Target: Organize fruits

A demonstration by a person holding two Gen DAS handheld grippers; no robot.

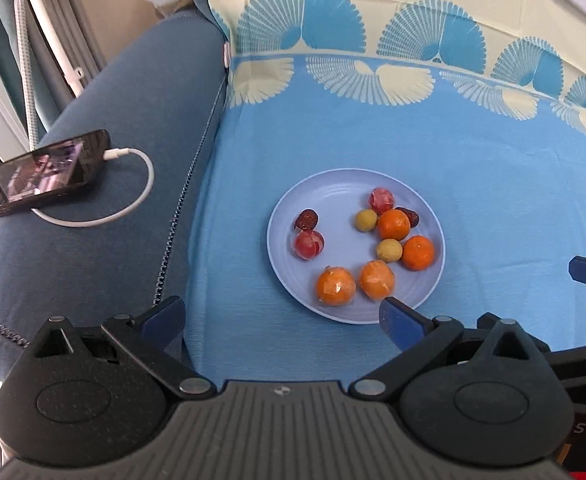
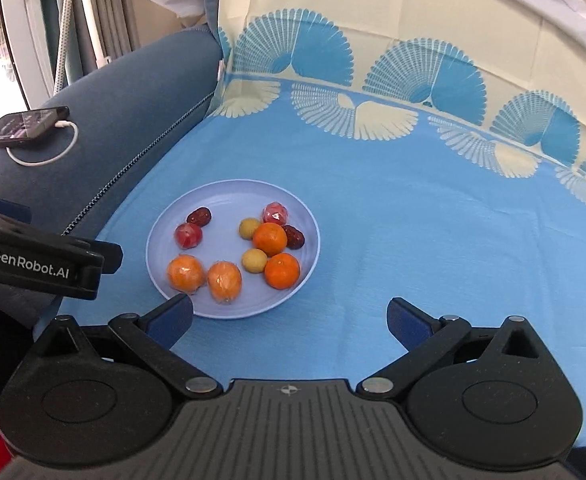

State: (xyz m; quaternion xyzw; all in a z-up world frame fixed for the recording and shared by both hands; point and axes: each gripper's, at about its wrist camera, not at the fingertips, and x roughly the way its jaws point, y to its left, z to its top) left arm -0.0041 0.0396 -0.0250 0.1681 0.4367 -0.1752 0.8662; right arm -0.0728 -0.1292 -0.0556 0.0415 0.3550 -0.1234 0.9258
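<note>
From the left wrist, the left gripper stands with fingers spread wide and empty, hovering just short of the blue plate on the patterned bedsheet; every fruit lies on that plate, two wrapped oranges nearest. A phone charges on the cushion to the left. From the right wrist, the right gripper is likewise wide open, holding nothing, its left finger over the plate's near rim. The fruit looks gathered, so any further sorting should pick one piece at a time, squeezing the film-wrapped ones gently.
</note>
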